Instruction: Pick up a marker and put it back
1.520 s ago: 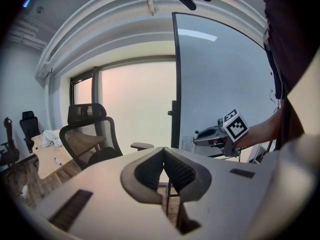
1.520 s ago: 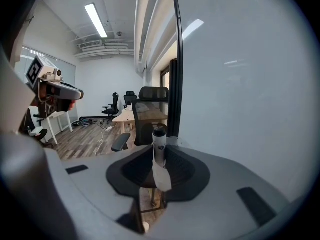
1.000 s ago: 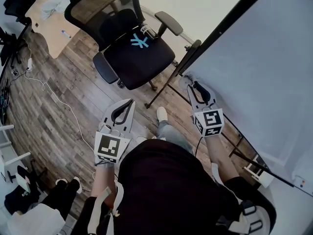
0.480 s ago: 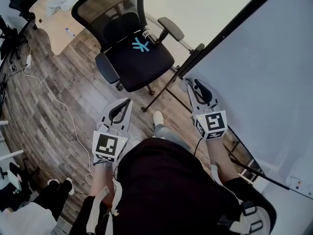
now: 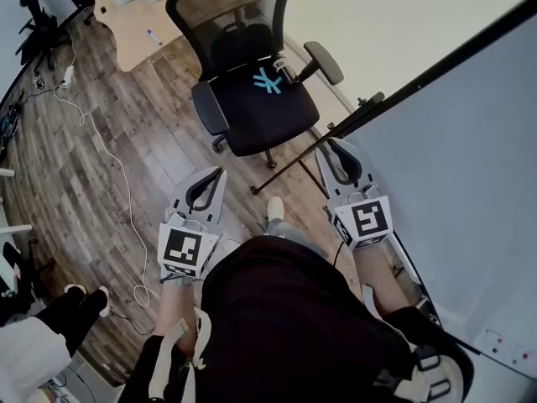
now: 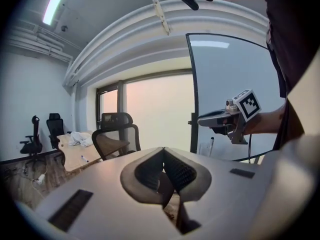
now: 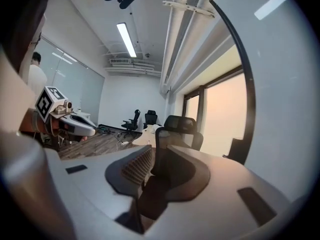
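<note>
A dark marker (image 6: 212, 143) stands upright at the foot of the whiteboard (image 6: 225, 74) in the left gripper view, below my right gripper (image 6: 200, 119). In the head view the whiteboard (image 5: 470, 183) fills the right side, and its tray (image 5: 493, 342) shows small coloured items at the lower right. My right gripper (image 5: 324, 145) hovers beside the board's edge, its jaws a narrow gap apart with nothing between them (image 7: 159, 146). My left gripper (image 5: 221, 171) is held over the wooden floor, shut and empty (image 6: 163, 151).
A black office chair (image 5: 260, 82) stands just ahead of both grippers. The whiteboard's black stand leg (image 5: 294, 162) runs across the floor between them. A wooden desk (image 5: 143, 23) with a pen (image 5: 152, 36) is at the far left. A white cable (image 5: 109, 166) trails over the floor.
The head view has swung, so the chair and desk now sit further right in the frame. Both grippers keep about the same place in front of the body.
</note>
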{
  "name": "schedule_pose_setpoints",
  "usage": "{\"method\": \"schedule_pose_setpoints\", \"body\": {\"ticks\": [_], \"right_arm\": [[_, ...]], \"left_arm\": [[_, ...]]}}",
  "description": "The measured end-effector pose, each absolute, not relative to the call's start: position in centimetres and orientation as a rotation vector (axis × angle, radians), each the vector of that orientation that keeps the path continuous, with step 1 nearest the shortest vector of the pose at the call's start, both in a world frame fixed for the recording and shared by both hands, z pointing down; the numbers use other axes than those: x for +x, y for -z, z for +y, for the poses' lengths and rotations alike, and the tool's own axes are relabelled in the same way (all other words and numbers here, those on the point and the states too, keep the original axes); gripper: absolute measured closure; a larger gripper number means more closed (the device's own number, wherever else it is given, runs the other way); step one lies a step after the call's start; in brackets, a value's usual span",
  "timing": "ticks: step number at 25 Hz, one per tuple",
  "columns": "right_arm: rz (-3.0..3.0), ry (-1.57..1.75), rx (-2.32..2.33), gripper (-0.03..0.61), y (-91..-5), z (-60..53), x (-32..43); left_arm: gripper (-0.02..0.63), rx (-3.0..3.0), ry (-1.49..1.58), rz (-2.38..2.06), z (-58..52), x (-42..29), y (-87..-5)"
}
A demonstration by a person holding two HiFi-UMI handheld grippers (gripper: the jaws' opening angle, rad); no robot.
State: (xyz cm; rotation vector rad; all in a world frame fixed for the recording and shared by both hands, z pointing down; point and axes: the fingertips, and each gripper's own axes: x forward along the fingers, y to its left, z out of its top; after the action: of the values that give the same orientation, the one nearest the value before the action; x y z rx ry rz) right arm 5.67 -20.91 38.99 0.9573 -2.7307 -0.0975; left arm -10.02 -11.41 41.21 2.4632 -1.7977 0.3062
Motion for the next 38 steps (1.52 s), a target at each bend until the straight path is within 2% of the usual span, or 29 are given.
{"method": "schedule_pose_setpoints", "body": {"ticks": [18,27,38], "right_arm": [[-2.916,0.279,0.348,0.52,-36.8,-12.8,-11.1],[-2.96,0.333,0.096,0.526,-36.9,-8.4,-16.6],[-2.942,0.337,-0.056,0.528,-38.1,-5.0,-19.9]], "left_arm": [[0.606,2.076,-0.229,-2.215,-2.1,-21.8,-40.1],[0.606,1.915,-0.226,-2.332,2.1,-25.4,-40.2],[0.606,1.845,-0.213,-2.393,4.4,-27.6,-40.2]]}}
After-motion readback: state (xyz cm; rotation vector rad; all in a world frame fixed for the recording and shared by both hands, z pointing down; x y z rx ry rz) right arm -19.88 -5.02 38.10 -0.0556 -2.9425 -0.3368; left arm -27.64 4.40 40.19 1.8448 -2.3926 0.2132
